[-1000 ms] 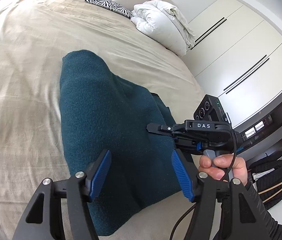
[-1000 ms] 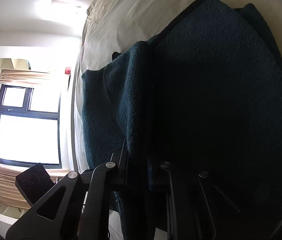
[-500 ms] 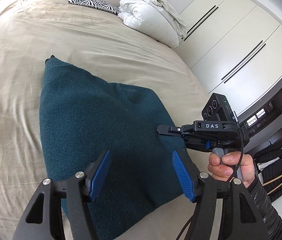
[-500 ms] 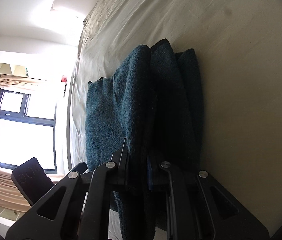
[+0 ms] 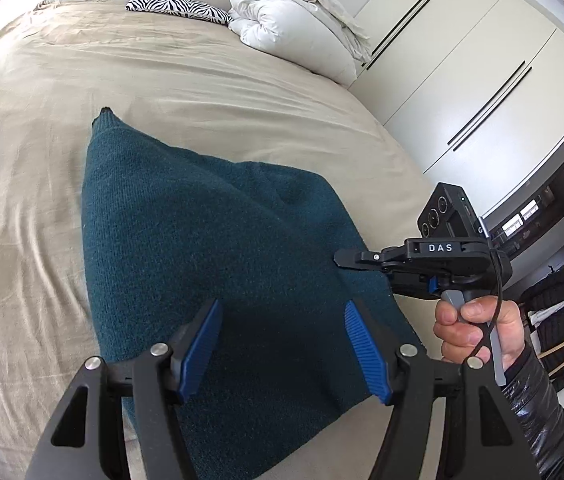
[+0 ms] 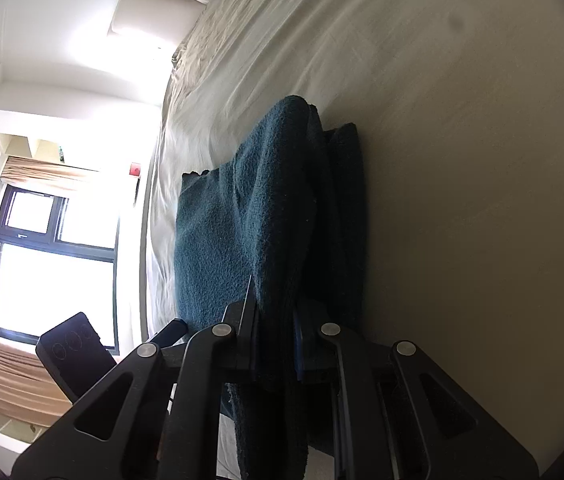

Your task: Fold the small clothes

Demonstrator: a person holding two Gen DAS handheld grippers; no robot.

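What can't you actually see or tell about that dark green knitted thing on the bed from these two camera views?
- Teal knit garment, left wrist view: its near edge is covered by the open left gripper and cut off by the frame.
- Right wrist view: the pinched edge is hidden inside the shut right gripper.
- What kind of garment it is: folds hide its shape.
- Underside against the bed: hidden.

Left claw [image 5: 282, 340] open above teal sweater [image 5: 202, 260]; right claw [image 5: 339, 259] pinching its edge.
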